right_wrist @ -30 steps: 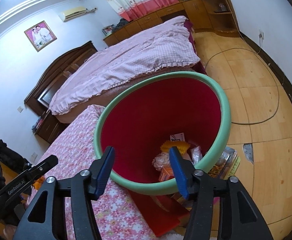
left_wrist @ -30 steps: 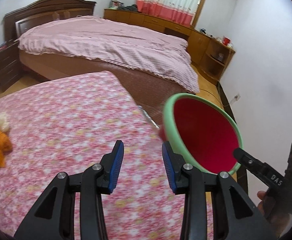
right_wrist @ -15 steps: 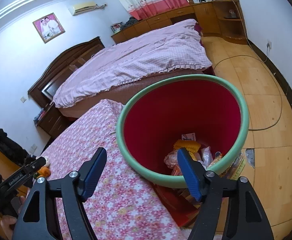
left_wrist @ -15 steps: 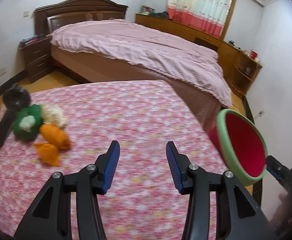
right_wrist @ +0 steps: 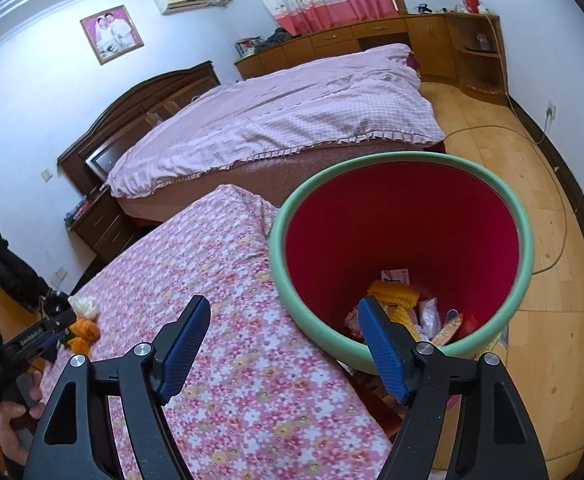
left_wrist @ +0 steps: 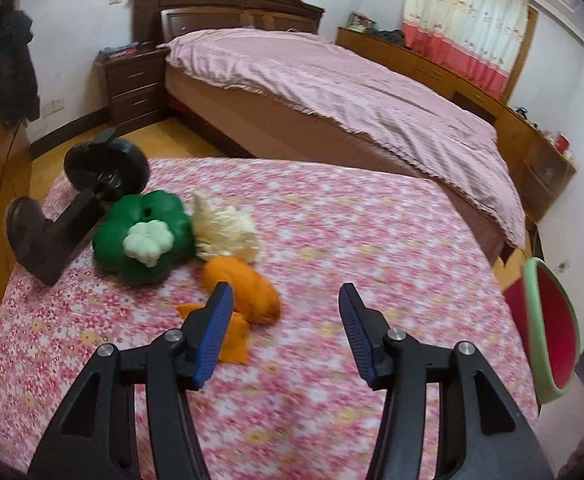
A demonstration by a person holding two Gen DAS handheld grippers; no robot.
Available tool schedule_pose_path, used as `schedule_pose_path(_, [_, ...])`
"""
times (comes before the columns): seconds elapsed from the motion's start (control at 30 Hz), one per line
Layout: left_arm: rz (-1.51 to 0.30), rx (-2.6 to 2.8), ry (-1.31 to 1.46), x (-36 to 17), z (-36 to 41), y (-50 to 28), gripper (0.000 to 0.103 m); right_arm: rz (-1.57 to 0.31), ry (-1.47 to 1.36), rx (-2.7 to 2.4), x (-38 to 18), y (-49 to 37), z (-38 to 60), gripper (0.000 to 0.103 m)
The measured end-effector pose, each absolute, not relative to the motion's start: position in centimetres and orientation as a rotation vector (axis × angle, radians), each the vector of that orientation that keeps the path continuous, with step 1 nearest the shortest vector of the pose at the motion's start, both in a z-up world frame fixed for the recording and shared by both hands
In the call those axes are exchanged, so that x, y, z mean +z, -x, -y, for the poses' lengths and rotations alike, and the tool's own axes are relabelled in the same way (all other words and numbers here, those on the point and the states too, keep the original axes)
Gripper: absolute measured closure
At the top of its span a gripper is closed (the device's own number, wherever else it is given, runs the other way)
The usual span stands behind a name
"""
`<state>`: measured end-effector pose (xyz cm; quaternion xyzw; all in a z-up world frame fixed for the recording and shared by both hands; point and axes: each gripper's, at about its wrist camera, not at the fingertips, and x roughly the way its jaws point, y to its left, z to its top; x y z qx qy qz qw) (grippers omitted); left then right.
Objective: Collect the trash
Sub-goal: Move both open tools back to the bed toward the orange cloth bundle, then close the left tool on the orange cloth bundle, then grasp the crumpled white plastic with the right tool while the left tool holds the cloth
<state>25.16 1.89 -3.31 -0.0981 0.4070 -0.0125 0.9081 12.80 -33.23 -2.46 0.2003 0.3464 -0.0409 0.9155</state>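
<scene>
Pinks, greens and oranges over a flowered cloth

The tablecloth [left_wrist: 332,240] was pink with small white, red and yellow flowers. On it lay a dark green pepper-shaped thing [left_wrist: 147,236] with a pale cream centre, a cream-white clump [left_wrist: 223,232] and orange pieces [left_wrist: 247,296]. The bin [right_wrist: 404,240] was red inside with a mint-green rim. The gripper pads [left_wrist: 215,336] were blue on black arms. The bedspread [left_wrist: 332,84] was pale pink check.

white lettering on the left gripper [right_wrist: 49,344], too small to read
</scene>
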Motion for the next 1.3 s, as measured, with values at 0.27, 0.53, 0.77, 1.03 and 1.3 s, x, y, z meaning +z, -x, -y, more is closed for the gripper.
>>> schedule_pose_path(0.27, [-0.876,0.002,0.25,-6.0,-3.7,-26.9,0.048,-0.745,-0.387,-0.071,-3.4,-14.4,31.8,0.025])
schedule_pose_path(0.53, [-0.906,0.006,0.255,-7.5,-3.7,-27.6,0.048,-0.768,-0.368,-0.041,-3.8,-15.8,30.5,0.025])
schedule_pose_path(0.77, [-0.905,0.011,0.198,-7.7,-3.0,-27.4,0.061,-0.776,-0.339,-0.012,-3.6,-16.4,29.1,0.025])
schedule_pose_path(1.03, [-0.882,-0.013,0.23,-6.2,-4.7,-25.0,0.066,-0.768,-0.288,0.044,-2.7,-17.1,26.5,0.025])
schedule_pose_path(1.3, [-0.815,0.031,0.257,-3.5,-8.5,-22.5,0.066,-0.794,-0.24,0.144,-2.6,-18.6,21.9,0.025])
